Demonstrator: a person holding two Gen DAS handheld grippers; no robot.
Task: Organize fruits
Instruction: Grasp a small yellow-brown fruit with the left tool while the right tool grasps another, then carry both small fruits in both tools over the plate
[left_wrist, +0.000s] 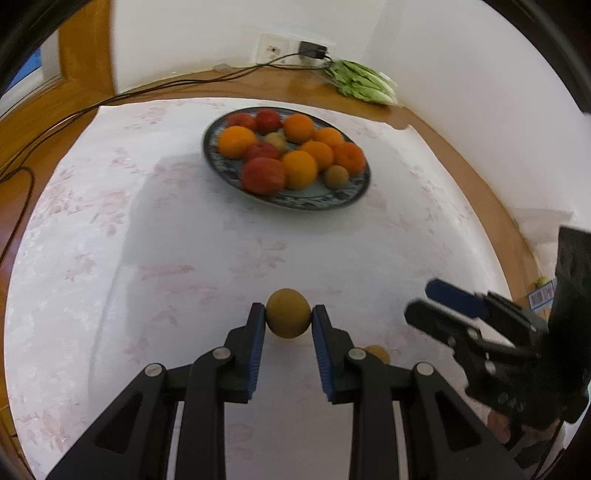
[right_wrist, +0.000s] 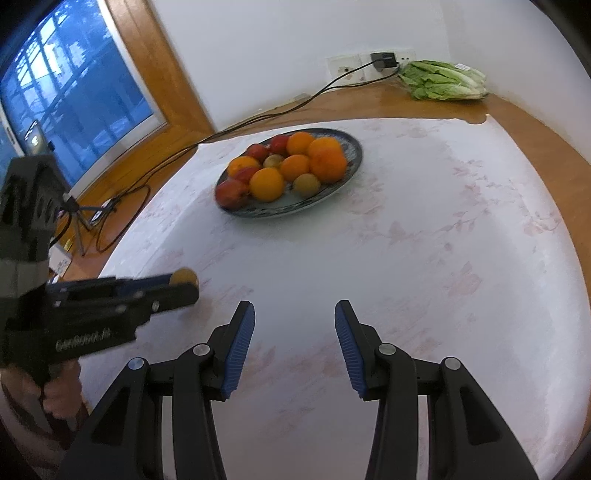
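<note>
My left gripper is shut on a small brown-green round fruit and holds it just above the white cloth. It also shows in the right wrist view with the fruit at its tip. Another small brown fruit lies on the cloth behind the right finger. A blue-patterned plate farther back holds several oranges, red apples and small brown fruits; it also shows in the right wrist view. My right gripper is open and empty over the cloth, and appears in the left wrist view.
The round wooden table carries a white flowered cloth. A lettuce bunch lies at the far edge by a wall socket with a plugged charger. A black cable runs left toward a window.
</note>
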